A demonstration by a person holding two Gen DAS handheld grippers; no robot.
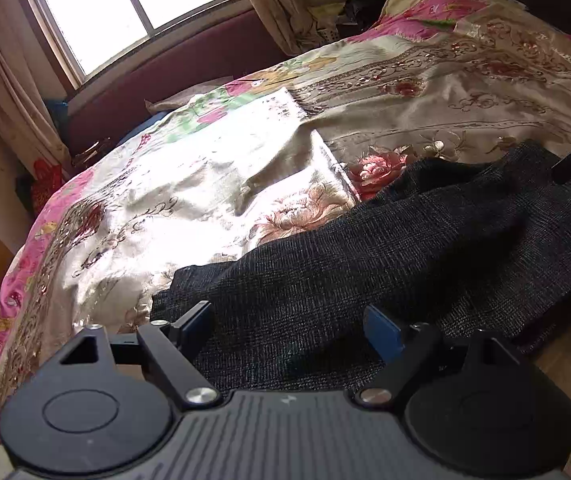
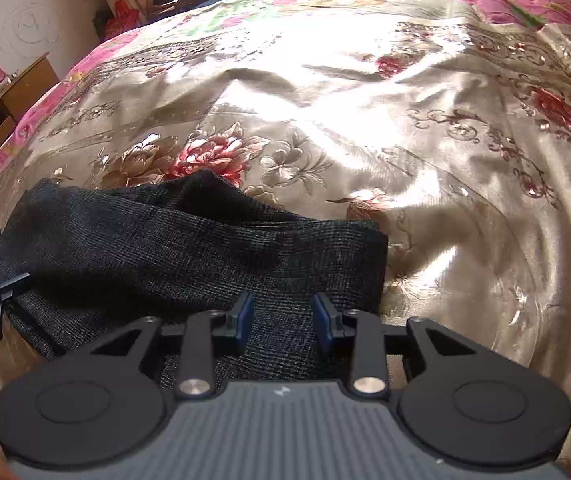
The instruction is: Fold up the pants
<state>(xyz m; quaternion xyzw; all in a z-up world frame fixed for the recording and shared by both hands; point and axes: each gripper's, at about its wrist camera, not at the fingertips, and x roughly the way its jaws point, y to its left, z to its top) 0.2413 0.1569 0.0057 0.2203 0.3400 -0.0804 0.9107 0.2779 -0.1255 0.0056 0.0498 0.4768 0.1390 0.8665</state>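
Nearest the left wrist camera, the left gripper [image 1: 287, 326] is seen with its blue-padded fingers [image 1: 383, 330] spread wide apart over the dark pants [image 1: 365, 256], nothing being grasped. Nearest the right wrist camera, the right gripper [image 2: 283, 320] is likewise held with its fingers [image 2: 245, 316] parted above the pants [image 2: 173, 248], with no cloth seen pinched between them. The pants are laid in a folded, rumpled bundle near the bed's front edge, on a shiny floral bedspread [image 2: 425, 152]. Farther back, a dark red headboard [image 1: 157, 80] is seen, and beyond it a bright window [image 1: 125, 4] framed by curtains [image 1: 1, 80].
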